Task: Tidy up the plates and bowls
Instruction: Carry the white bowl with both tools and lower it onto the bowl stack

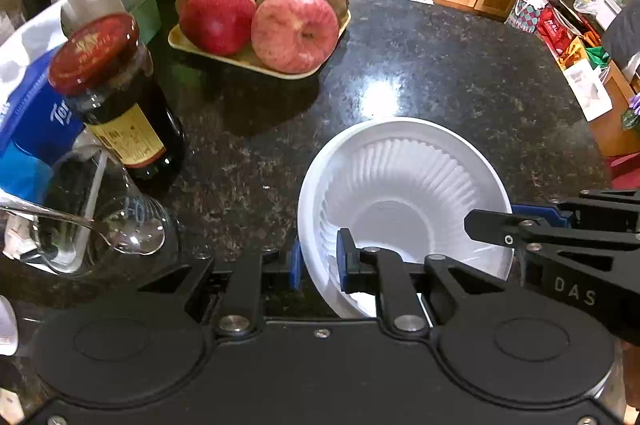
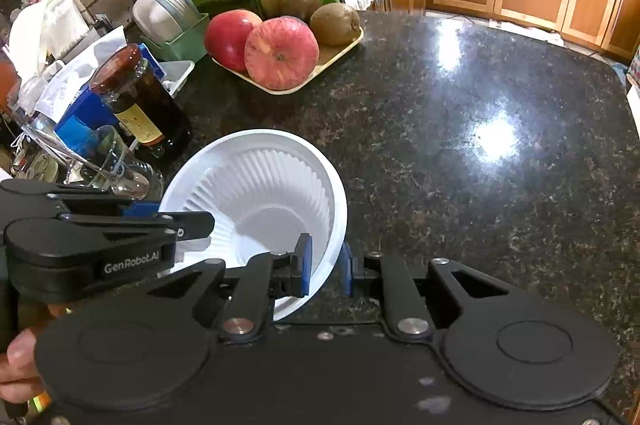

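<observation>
1. We see a white bowl (image 1: 404,193) on the dark stone bench (image 1: 440,65), in front of a tray of apples (image 1: 260,61) and beside a dark jar (image 1: 116,97).
2. The right wrist view alone shows the person's hand (image 2: 18,365) and a wider reach of bare bench; the left wrist view alone shows bags (image 1: 560,37) along the far edge.
3. The bowl's near rim is hidden behind both tools (whether one bowl or a nested stack, we cannot tell).
4. The left tool (image 1: 318,265) is clamped on the bowl's left rim, one pad inside, one outside.
5. The right tool (image 2: 326,265) grips the opposite rim likewise.
</observation>
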Demonstrator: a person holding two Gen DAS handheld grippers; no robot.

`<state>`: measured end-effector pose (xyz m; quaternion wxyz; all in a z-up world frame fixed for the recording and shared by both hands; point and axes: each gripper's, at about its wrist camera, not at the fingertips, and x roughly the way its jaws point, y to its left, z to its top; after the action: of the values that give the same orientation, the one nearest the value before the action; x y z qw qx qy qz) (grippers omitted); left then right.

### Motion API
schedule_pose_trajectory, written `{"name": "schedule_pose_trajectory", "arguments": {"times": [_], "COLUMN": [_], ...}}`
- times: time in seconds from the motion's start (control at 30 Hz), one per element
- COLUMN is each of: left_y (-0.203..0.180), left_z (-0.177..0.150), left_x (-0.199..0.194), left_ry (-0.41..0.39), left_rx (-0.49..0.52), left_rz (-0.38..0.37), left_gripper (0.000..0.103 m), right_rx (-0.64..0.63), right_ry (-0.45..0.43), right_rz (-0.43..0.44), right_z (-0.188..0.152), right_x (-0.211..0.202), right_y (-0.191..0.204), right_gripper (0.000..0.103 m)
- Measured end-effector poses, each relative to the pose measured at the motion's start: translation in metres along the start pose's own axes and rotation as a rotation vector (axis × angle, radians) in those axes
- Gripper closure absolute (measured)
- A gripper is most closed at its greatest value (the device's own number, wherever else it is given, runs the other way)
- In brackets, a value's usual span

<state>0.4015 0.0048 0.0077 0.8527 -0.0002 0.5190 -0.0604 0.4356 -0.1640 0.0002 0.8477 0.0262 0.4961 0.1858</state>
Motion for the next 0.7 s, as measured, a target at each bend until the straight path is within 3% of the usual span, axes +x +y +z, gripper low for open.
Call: {"name": "schedule_pose_trajectory", "arguments": {"times": [0.33,0.7], "left_y": [-0.011,-0.038], "left_z": [-0.005,-0.03], "left_x": [-0.031,-0.081], "left_ry": [-0.034,-0.106], "left_rx": [0.032,0.117], "left_rz": [-0.02,-0.068], "left_gripper": [0.08,0.08], "right_rx": [0.016,0.037], "right_ry": [-0.066,-0.172], "right_rz": [-0.021,-0.076], "right_z": [-0.013,-0.055], "right_x": [-0.041,-0.113], "right_y": [0.003,0.009], "right_gripper": [0.086,0.086]}}
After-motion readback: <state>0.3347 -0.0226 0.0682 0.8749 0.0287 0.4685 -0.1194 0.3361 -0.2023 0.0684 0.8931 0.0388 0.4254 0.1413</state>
